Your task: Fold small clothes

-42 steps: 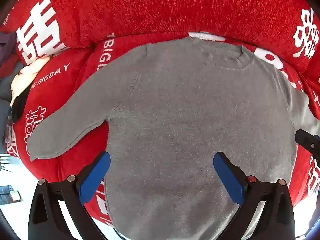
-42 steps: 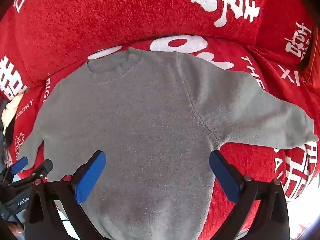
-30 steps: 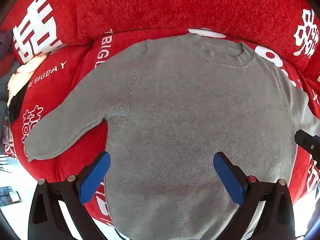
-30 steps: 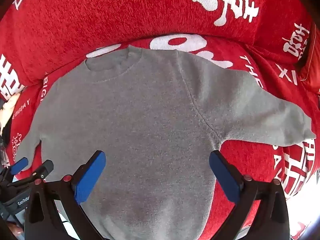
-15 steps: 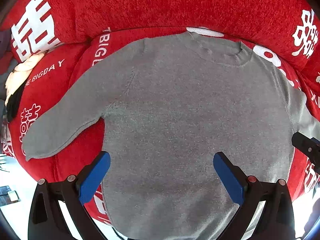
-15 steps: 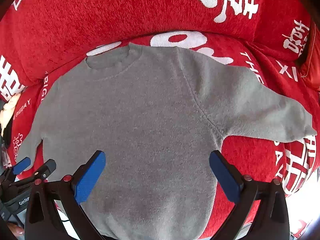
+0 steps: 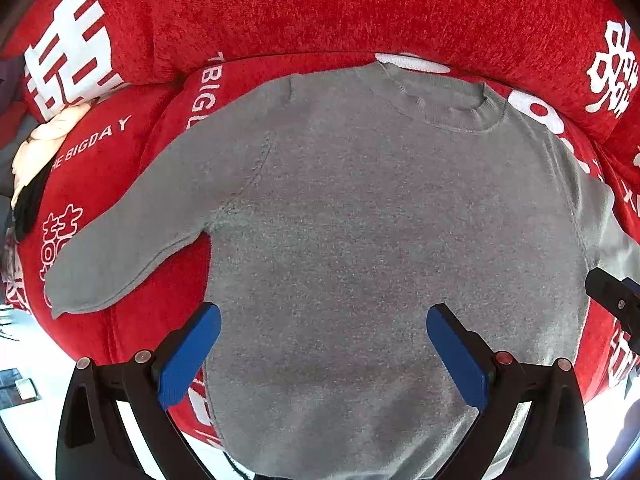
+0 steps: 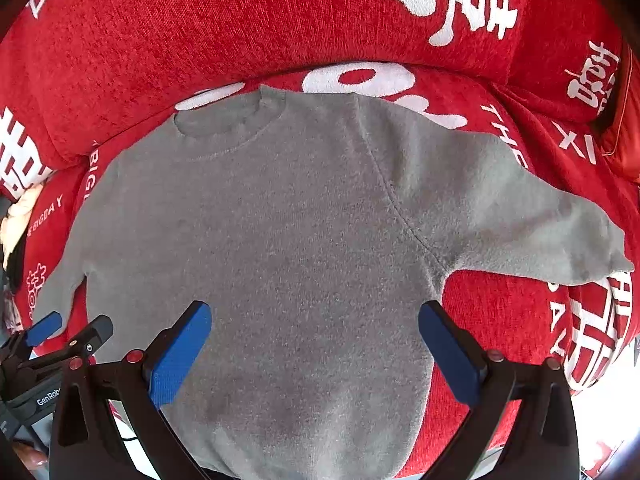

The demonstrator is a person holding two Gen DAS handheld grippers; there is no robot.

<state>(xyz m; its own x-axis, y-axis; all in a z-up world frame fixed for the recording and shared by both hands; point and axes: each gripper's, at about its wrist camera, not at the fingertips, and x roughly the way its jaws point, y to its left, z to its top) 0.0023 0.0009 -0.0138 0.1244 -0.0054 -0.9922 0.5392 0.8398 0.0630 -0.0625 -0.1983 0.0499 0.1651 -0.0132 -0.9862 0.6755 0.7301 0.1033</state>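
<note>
Both grippers, the left gripper [image 7: 323, 344] and the right gripper [image 8: 314, 340], are held wide apart and empty above the lower body of the grey sweater [image 7: 380, 248], which lies flat, sleeves spread, on the red sofa cover [image 7: 120, 184]. Little has changed over the last second: only a slight drift is seen, so no fold is judged begun; a sleeve is probably next

Bright, even daylight; both views sharp at centre. Fisheye bends the edges, corners go black, and lower corners blow out white.
</note>
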